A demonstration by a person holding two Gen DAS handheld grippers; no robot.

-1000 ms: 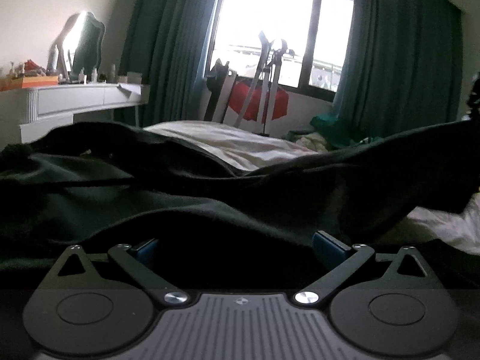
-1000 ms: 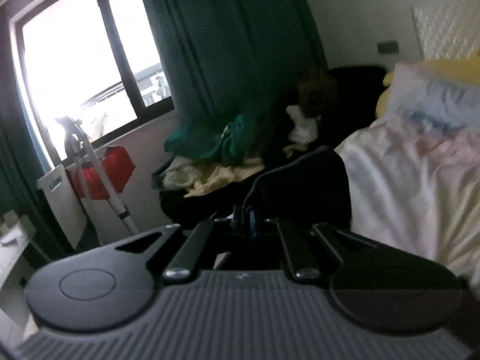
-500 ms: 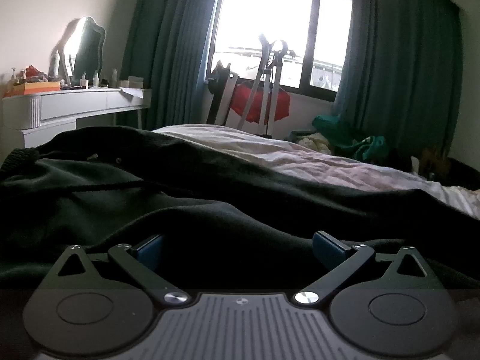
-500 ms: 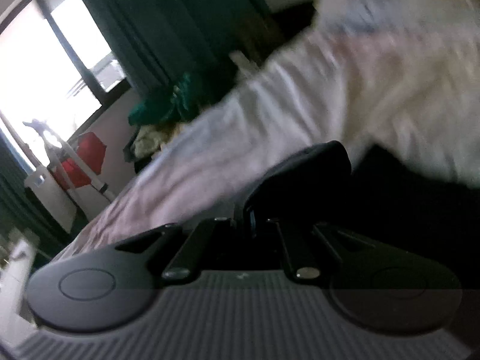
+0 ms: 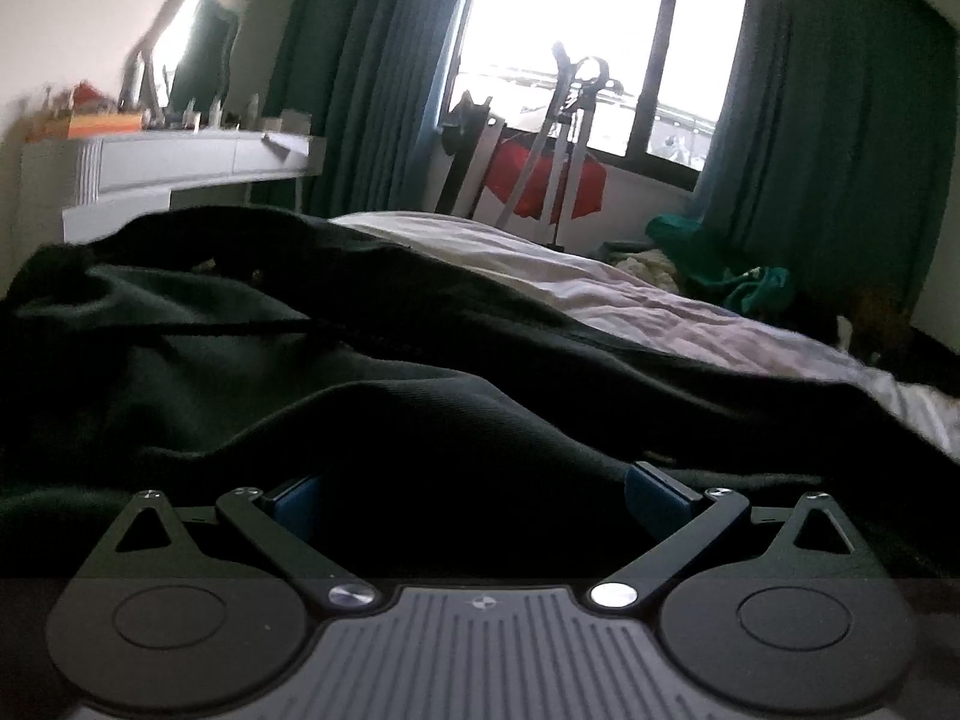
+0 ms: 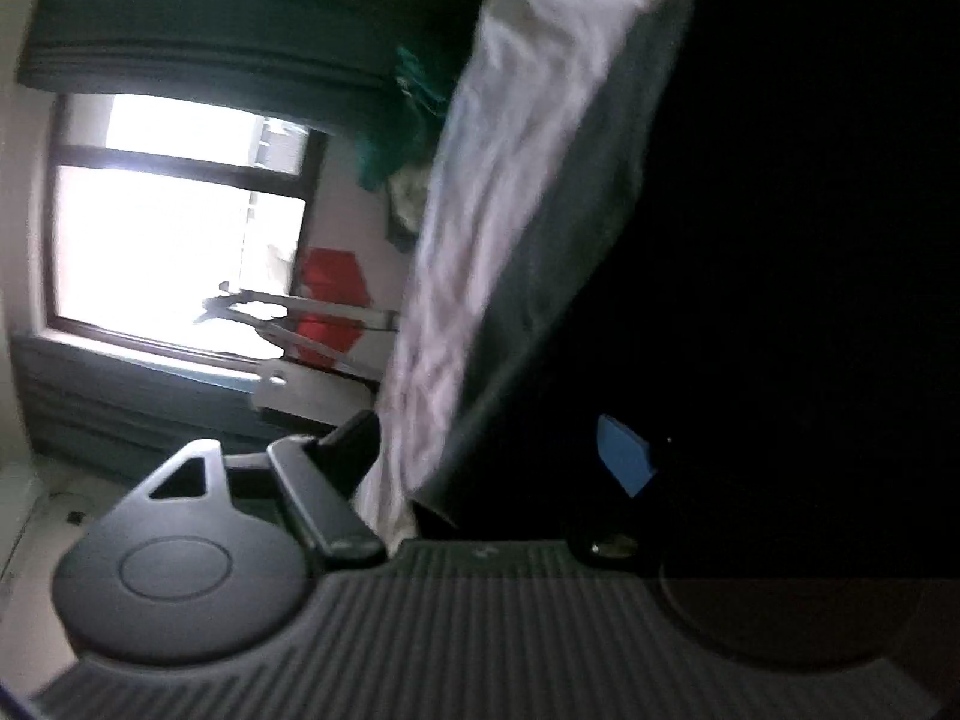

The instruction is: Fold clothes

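1. Lying spread across the bed (image 5: 630,300), the dark garment (image 5: 360,372) covers the near side of the mattress in loose folds; a dark drawcord (image 5: 240,330) runs across its upper part.
2. Left gripper (image 5: 474,492) sits low against the garment's near edge, its 2 blue-padded fingers (image 5: 654,495) splayed wide; cloth lies between them, unpinched.
3. Right gripper (image 6: 498,450) is rolled on its side, so the room appears turned; its fingers stand parted, 1 blue pad (image 6: 624,456) showing against the dark cloth, the other finger (image 6: 354,444) out over the pale sheet (image 6: 480,210); nothing is gripped.
4. In the right wrist view the garment (image 6: 750,240) fills the right half of the frame, its edge crossing the sheet diagonally; the view is blurred.
5. Beyond the bed's far edge stand a bright window (image 5: 576,36), teal curtains (image 5: 828,120), a red item on a metal stand (image 5: 540,180) and a white dressing table with a mirror (image 5: 180,162); a pile of green and pale clothes (image 5: 720,276) lies near the bed's far right corner.
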